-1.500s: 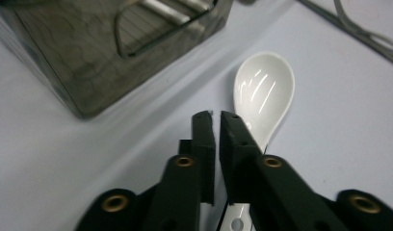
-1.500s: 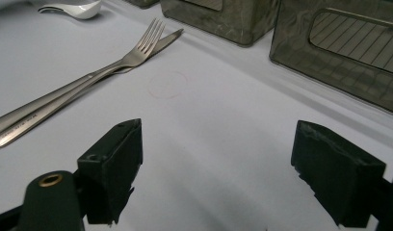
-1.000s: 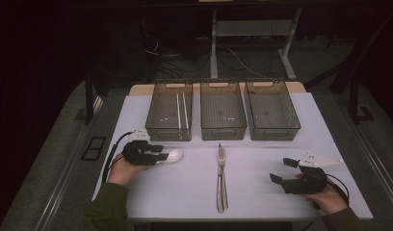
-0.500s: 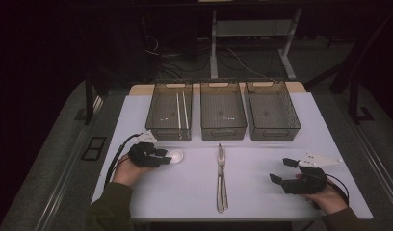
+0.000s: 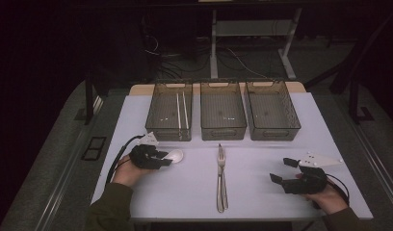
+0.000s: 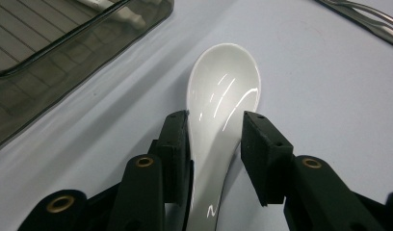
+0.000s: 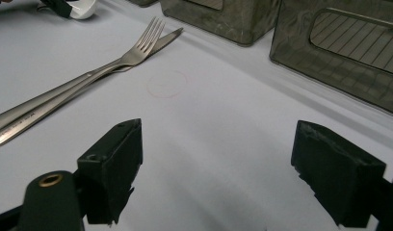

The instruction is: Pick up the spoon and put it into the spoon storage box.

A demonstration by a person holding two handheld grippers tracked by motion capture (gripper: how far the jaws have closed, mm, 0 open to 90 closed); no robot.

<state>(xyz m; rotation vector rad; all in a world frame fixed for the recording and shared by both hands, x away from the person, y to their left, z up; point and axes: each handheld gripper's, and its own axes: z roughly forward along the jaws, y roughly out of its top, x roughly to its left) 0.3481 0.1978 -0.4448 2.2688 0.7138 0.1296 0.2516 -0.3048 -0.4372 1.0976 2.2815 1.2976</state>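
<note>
Three smoky plastic bins line the far side of the desk (image 5: 291, 144) in the high view. The left bin (image 5: 158, 114) carries two pale chopsticks (image 5: 181, 109) lying lengthwise; the middle bin (image 5: 222, 113) and the right bin (image 5: 272, 111) show bare ribbed floors, with only tiny specks too small to name.

Down at the near left, the left gripper (image 5: 166, 159) points toward three o'clock, and the white ceramic soup spoon (image 5: 175, 155) sits right at its tip. From the left gripper view the spoon (image 6: 223, 101) lies flat on the desk, bowl out at twelve o'clock, handle running back toward six o'clock between the two black jaws. The jaws have just been closing, and the spoon's neck is between them: the pad at nine o'clock looks to be touching the spoon's edge, the one at three o'clock sits just beside it with a sliver of gap, so not clamped yet.

At centre, a steel fork (image 5: 221, 166) and a knife (image 5: 225, 190) lie together, tines toward twelve o'clock, well apart from the spoon.

The right gripper (image 5: 281, 170) hovers at the near right, jaws wide apart over bare desk; in its own view the fork (image 7: 137, 48) lies off at ten o'clock
</note>
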